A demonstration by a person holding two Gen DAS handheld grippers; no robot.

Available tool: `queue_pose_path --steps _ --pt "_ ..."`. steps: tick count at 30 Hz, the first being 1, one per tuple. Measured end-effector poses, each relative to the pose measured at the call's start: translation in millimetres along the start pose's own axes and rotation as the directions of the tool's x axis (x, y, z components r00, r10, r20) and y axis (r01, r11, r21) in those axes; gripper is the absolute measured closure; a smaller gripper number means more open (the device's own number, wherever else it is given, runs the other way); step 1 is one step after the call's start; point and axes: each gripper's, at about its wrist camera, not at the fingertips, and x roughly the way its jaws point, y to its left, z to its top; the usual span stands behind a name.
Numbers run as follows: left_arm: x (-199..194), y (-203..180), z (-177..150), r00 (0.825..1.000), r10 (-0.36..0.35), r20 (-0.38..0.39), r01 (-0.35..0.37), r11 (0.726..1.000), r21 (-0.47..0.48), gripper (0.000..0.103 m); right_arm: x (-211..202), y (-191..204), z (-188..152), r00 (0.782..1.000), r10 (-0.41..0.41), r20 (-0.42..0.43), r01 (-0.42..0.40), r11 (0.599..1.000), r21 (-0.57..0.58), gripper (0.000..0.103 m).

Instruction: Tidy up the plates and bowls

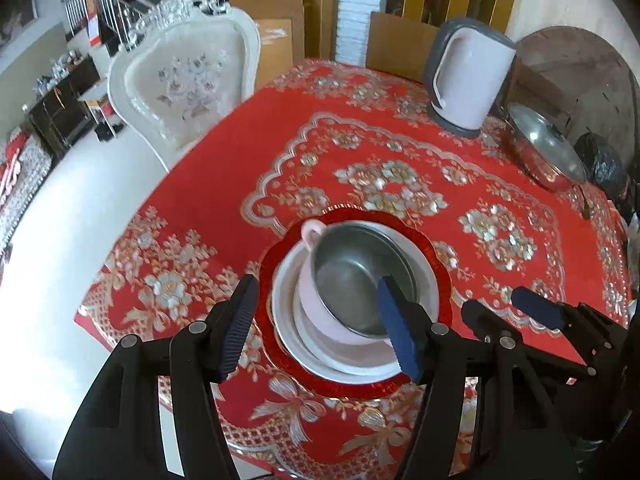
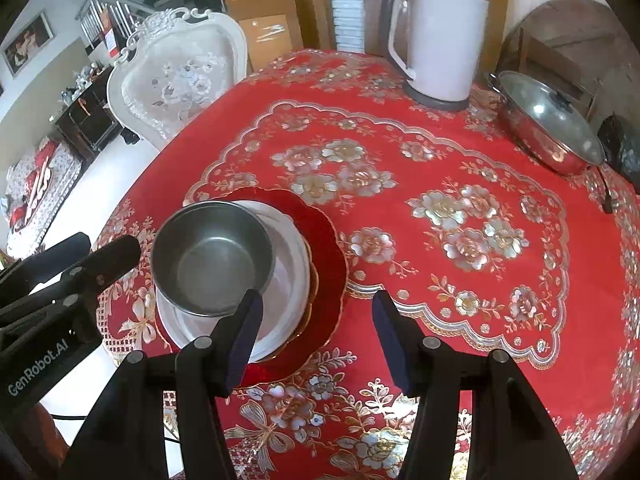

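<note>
Steel bowl [image 1: 352,276] sits inside a pink cup [image 1: 316,304], stacked on white plates [image 1: 428,280] over a red plate [image 1: 436,252], near the red cloth's [image 1: 240,168] edge. Both the left gripper [image 1: 316,324] and the right gripper [image 2: 316,328] hover spread apart, empty. Kettle [image 1: 468,80], lidded pan [image 1: 544,148] and chair [image 1: 184,76] lie beyond.

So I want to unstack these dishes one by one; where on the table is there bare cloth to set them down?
Widest free patch: the cloth's centre, bordered by the red plate, the kettle and the lidded pan. The near edge below the stack is also bare. Crowded: the far right corner around kettle and pan, and beside the steel bowl, where both open grippers, left and right, sit.
</note>
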Motion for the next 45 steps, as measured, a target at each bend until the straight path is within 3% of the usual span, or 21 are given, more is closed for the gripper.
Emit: queue_pose_path --steps 14,19,21,24,26,28,31,32,37,41,45 --pt "7 -3 1 0.999 0.037 -0.006 -0.037 0.999 0.023 0.041 5 -1 1 1.0 0.005 -0.014 -0.005 1.0 -0.005 0.046" --pt "-14 -11 7 0.993 0.068 0.092 -0.077 0.992 0.104 0.041 4 -4 2 1.0 0.001 -0.005 -0.001 1.0 -0.001 0.046" --pt "-21 -11 10 0.994 0.028 0.11 -0.042 0.991 0.128 0.041 4 -7 2 1.0 -0.001 -0.001 0.001 1.0 0.006 0.046" --pt "-19 0 14 0.993 -0.072 0.099 0.064 0.995 0.079 0.041 4 -12 4 1.0 -0.005 -0.001 0.005 1.0 0.018 0.046" --pt "-14 5 16 0.995 -0.029 0.1 0.022 0.997 0.073 0.041 4 -14 4 1.0 -0.004 -0.002 0.004 1.0 0.026 0.046" --pt "-8 6 20 0.994 0.064 0.094 -0.073 0.993 0.096 0.041 3 -14 4 1.0 -0.003 -0.002 0.003 1.0 0.022 0.046" --pt "-9 10 26 0.975 0.178 0.13 -0.19 0.978 0.087 0.041 3 -12 3 1.0 -0.005 0.001 0.005 1.0 0.013 0.046" --pt "-12 13 27 0.973 0.178 0.146 -0.191 0.978 0.081 0.041 3 -13 3 1.0 -0.004 0.0 0.004 1.0 0.013 0.046" --pt "-11 19 32 0.991 0.081 0.107 -0.088 0.994 0.058 0.041 1 -11 4 1.0 -0.002 0.001 0.002 1.0 0.018 0.046" --pt "-3 10 30 0.996 0.064 0.054 -0.069 0.994 0.08 0.041 -1 -5 4 1.0 -0.006 0.012 0.006 1.0 -0.007 0.046" --pt "-4 6 24 0.997 -0.074 0.021 0.073 0.996 0.043 0.041 -1 -5 4 1.0 -0.013 0.015 0.013 1.0 -0.011 0.046"
